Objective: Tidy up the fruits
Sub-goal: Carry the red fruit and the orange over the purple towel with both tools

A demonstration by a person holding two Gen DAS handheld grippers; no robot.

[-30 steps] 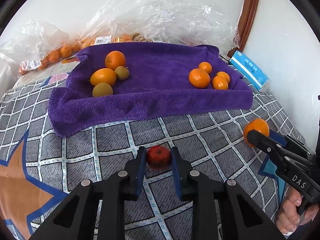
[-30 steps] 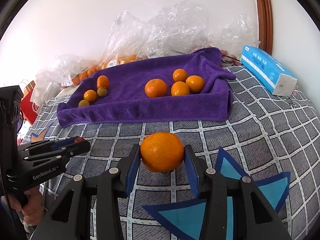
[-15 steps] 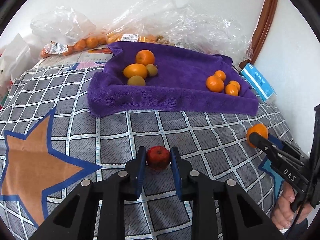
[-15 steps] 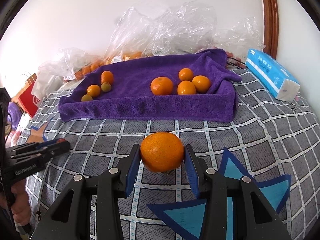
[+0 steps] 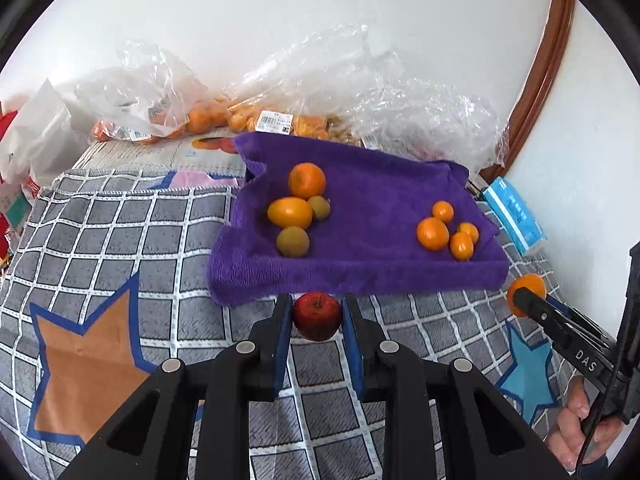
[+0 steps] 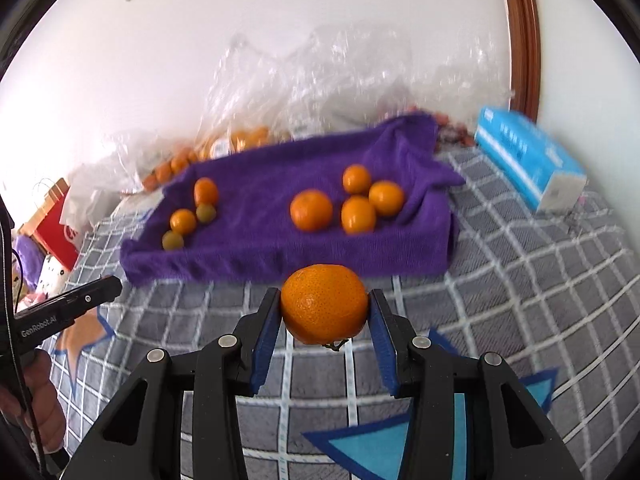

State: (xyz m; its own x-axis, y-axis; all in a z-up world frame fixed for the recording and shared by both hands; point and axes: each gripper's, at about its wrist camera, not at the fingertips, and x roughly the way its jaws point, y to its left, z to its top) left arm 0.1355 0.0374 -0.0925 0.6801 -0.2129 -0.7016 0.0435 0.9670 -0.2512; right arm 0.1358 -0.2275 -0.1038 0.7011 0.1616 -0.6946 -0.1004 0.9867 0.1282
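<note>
My left gripper (image 5: 317, 316) is shut on a small red apple (image 5: 317, 315) and holds it above the checked cloth, just in front of the purple towel tray (image 5: 360, 276). My right gripper (image 6: 324, 306) is shut on a large orange (image 6: 324, 303), also in front of the tray (image 6: 248, 260); it shows at the right of the left wrist view (image 5: 526, 295). In the tray, a left group of oranges and greenish fruits (image 5: 295, 212) and a right group of small oranges (image 5: 446, 231) lie apart.
Clear plastic bags with more oranges (image 5: 200, 120) lie behind the tray by the wall. A blue tissue pack (image 5: 514, 216) lies to the tray's right. A red bag (image 6: 56, 220) stands at the far left. The grey checked cloth (image 5: 120, 232) covers the surface.
Both grippers have lifted their fruits off the cloth and moved toward the tray's front edge. The left one has swung so the tray sits more to the right.
</note>
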